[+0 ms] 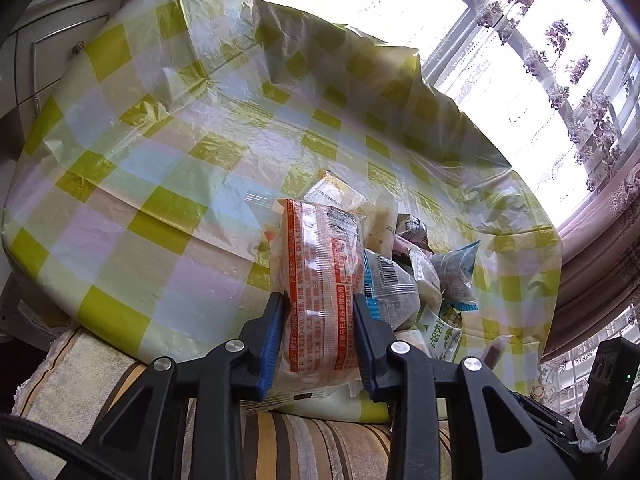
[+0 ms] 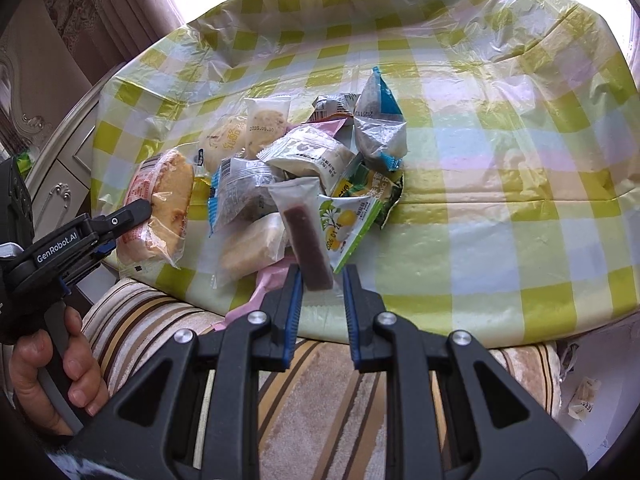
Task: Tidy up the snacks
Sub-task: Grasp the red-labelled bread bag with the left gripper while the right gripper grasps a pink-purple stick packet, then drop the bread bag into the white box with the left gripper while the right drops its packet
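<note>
left claw (image 1: 318, 308): one, clamped on one clear-wrapped sandwich cake with orange print (image 1: 320, 280), held upright at the near edge of the worktop; from the right wrist view its black finger presses the cake's side.
right claw (image 2: 319, 280): one, its two blue pads (image 2: 295, 300) close together on the lower end of one clear packet holding a dark red bar (image 2: 306, 236), tilted over the pile.
snack pile (image 2: 304, 160): about ten more wrapped snacks heaped together, among them two grey packets with blue edges, one lemon-print sachet (image 2: 348, 220), one round biscuit in clear wrap (image 2: 266, 120).
worktop (image 2: 480, 200): one, covered by a yellow, white and blue check plastic cloth.
seat below: one striped brown and cream cushion (image 2: 320, 380).
hand (image 2: 48, 360): one, gripping the left handle.
</note>
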Motion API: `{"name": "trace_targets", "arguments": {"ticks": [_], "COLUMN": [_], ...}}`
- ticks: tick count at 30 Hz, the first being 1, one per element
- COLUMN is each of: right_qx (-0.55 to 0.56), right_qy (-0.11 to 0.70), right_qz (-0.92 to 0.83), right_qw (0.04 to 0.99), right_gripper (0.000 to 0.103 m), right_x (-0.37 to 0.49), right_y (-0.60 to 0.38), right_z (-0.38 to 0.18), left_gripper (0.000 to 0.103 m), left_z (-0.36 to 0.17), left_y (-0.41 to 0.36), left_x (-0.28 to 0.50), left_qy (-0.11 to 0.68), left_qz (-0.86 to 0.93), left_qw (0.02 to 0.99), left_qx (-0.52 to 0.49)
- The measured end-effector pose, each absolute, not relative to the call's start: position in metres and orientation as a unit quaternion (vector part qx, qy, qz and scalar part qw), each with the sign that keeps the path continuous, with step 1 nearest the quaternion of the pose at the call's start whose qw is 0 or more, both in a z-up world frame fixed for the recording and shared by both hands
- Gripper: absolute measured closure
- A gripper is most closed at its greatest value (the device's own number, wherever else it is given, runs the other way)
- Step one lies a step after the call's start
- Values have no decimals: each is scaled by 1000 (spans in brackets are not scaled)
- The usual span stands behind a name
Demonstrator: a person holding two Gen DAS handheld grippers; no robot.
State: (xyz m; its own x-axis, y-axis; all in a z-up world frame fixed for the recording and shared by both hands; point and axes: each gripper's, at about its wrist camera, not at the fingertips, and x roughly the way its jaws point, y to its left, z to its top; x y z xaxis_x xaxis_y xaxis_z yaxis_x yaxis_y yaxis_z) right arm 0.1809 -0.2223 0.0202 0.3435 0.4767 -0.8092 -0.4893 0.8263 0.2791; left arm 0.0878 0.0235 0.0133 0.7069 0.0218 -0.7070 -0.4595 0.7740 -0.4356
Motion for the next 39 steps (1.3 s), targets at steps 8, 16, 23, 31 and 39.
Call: {"name": "trace_targets", "arguments": {"ticks": [8, 16, 23, 31, 39], "right_qx": [19, 69, 102, 136, 159], "right_qy": [482, 484, 476, 476, 484], "right_qz": [287, 265, 212, 123, 62], "right_qw": [827, 831, 847, 860, 858], "right_gripper": [79, 79, 79, 79, 79], "right_x": [178, 177, 176, 172, 162], "right_y": [-248, -293, -356, -443, -501], "right_z": [29, 34, 39, 30, 16], "left_gripper": [69, 69, 69, 69, 69], "left_z": [35, 52, 57, 48, 31], "left_y": [9, -40, -105, -193, -269], "left_x": [83, 103, 131, 161, 174], "left_qy": [332, 333, 361, 426, 480], "left_qz": [122, 43, -56, -190, -279], "left_qw": [890, 906, 900, 854, 804], "left_qx": [-287, -259, -239, -230, -212]}}
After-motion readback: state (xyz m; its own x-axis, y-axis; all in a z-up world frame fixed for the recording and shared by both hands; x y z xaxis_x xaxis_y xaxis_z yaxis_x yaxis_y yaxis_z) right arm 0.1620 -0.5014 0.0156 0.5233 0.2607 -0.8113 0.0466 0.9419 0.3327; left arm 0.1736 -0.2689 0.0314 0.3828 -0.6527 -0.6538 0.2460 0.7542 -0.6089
